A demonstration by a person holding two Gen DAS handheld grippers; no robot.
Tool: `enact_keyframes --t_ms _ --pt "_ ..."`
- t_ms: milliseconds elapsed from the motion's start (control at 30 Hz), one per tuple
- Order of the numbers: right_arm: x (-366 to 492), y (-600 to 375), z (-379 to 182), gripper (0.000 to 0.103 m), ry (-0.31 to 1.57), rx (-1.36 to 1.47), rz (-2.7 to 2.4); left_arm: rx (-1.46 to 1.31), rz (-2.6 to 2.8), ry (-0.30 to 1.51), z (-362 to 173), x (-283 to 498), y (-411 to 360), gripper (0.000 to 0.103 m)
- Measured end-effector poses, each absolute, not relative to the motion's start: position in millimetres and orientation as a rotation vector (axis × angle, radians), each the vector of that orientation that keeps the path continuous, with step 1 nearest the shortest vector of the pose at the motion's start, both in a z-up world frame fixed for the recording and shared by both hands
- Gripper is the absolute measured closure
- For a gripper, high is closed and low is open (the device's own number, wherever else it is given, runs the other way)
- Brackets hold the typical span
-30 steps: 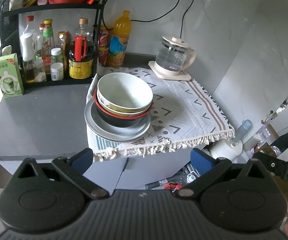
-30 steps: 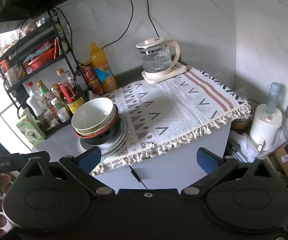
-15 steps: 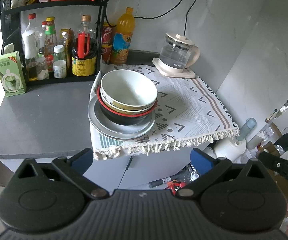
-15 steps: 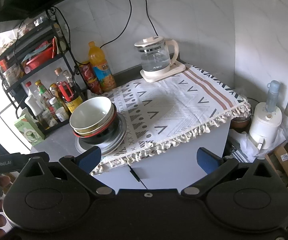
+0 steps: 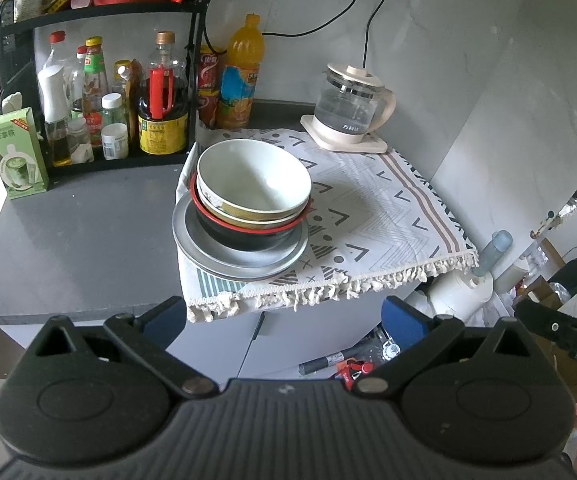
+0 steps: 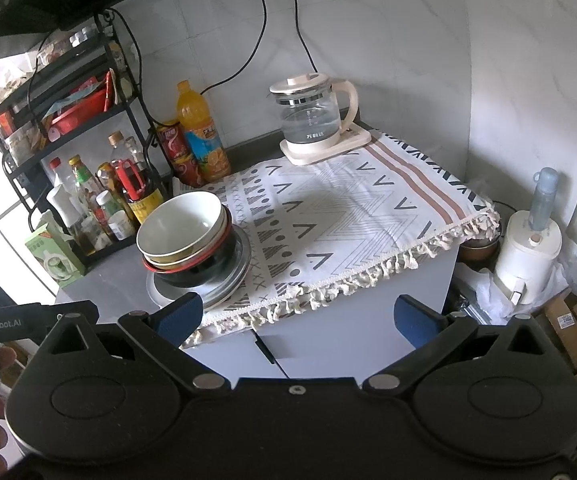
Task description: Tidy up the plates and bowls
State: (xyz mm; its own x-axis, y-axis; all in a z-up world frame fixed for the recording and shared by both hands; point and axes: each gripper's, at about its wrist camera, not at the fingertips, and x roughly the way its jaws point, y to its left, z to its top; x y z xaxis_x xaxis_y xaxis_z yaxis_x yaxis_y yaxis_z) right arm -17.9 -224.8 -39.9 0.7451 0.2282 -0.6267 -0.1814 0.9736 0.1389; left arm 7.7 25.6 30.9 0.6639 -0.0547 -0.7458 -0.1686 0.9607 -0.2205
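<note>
Grippers both spread wide and empty: left gripper (image 5: 284,318), right gripper (image 6: 296,316), short of the counter edge. Beyond them, white ceramic bowl (image 5: 254,178) tops nested bowls on grey metal plates (image 5: 240,254), at the left end of patterned fringed cloth (image 5: 372,220).

Bowls (image 5: 253,192) nested upright on grey plates (image 5: 240,258) (patterned cloth).
</note>
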Motion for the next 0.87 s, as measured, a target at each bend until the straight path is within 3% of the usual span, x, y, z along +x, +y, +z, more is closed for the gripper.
enact_keyframes --t_ms 867 --pt "-20.1 -219.1 -39.6 0.000 0.699 -0.005 0.197 -0.242 0.045 0.848 25.0 11.3 21.9 0.001"
